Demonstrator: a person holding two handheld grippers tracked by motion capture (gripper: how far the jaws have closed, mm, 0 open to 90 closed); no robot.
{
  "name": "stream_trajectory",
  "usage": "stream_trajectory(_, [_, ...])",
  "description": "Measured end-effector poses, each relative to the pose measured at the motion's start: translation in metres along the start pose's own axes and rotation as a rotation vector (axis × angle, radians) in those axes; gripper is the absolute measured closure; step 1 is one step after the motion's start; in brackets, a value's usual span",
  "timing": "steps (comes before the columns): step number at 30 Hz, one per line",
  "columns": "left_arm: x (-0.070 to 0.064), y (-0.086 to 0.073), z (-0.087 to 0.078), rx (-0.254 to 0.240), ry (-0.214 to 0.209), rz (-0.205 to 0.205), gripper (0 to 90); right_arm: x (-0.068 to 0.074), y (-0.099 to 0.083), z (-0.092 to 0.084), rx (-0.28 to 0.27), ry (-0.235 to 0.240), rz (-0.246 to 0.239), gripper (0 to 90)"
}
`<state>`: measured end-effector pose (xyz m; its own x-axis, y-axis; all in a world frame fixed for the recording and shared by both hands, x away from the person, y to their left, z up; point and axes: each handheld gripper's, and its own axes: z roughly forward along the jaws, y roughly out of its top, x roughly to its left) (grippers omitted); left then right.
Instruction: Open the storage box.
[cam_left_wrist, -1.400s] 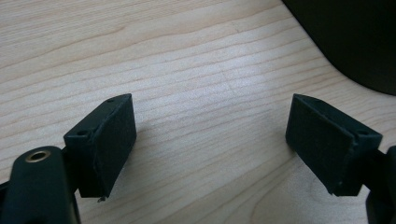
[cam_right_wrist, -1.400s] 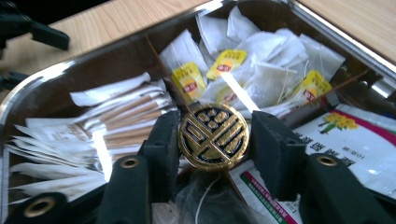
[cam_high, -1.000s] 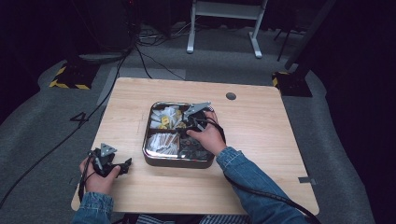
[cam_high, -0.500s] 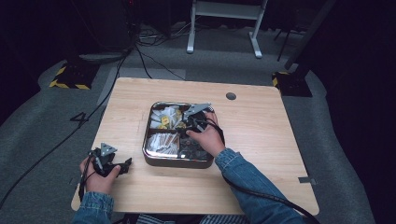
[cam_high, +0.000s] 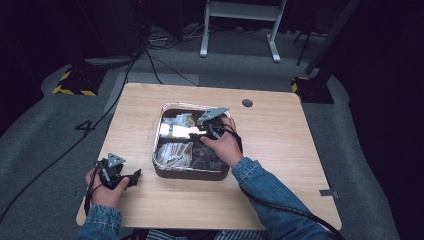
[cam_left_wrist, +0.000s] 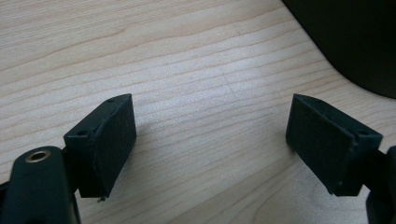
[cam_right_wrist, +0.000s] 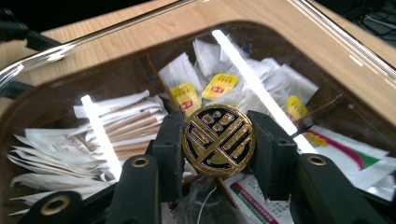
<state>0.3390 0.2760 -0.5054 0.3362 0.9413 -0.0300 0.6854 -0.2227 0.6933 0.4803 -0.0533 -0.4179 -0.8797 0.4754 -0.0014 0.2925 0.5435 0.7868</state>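
Observation:
A dark box (cam_high: 165, 172) with a see-through lid (cam_right_wrist: 289, 51) stands in the middle of the wooden table (cam_high: 280, 150). The lid carries a round black-and-gold knob (cam_right_wrist: 218, 140). My right gripper (cam_right_wrist: 218, 145) is shut on that knob, one pad on each side; in the high view the right gripper (cam_high: 207, 127) sits over the box's middle. Under the lid lie white sachets (cam_right_wrist: 42, 154), yellow-tagged tea bags (cam_right_wrist: 187, 95) and wooden stirrers (cam_right_wrist: 126, 128). My left gripper (cam_high: 131, 178) rests at the table's front left, and in its own view the left gripper (cam_left_wrist: 210, 140) stands open over bare wood.
A small dark round hole (cam_high: 247, 103) sits in the table behind the box. Cables (cam_high: 150, 60) trail over the grey floor to the left and behind. A white stand (cam_high: 240, 30) is beyond the table. A dark corner of the box (cam_left_wrist: 355, 42) shows near the left gripper.

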Motion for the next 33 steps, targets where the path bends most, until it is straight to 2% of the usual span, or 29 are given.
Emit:
stream_trajectory(12, [0.000, 0.000, 0.000, -0.001, 0.000, 0.001, 16.4, -0.009, 0.015, -0.037, -0.059, -0.036, -0.008, 59.3])
stream_trajectory(26, [0.001, 0.001, 0.001, 0.002, -0.004, 0.004, 16.4, -0.033, 0.012, -0.076, -0.094, -0.085, 0.027, 59.2])
stream_trajectory(32, [0.001, 0.001, 0.001, 0.001, -0.004, 0.004, 16.4, -0.047, 0.008, -0.093, -0.095, -0.114, 0.032, 59.2])
stream_trajectory(33, [0.001, 0.001, 0.001, 0.001, -0.004, 0.004, 16.4, -0.052, 0.007, -0.100, -0.093, -0.132, 0.036, 59.2])
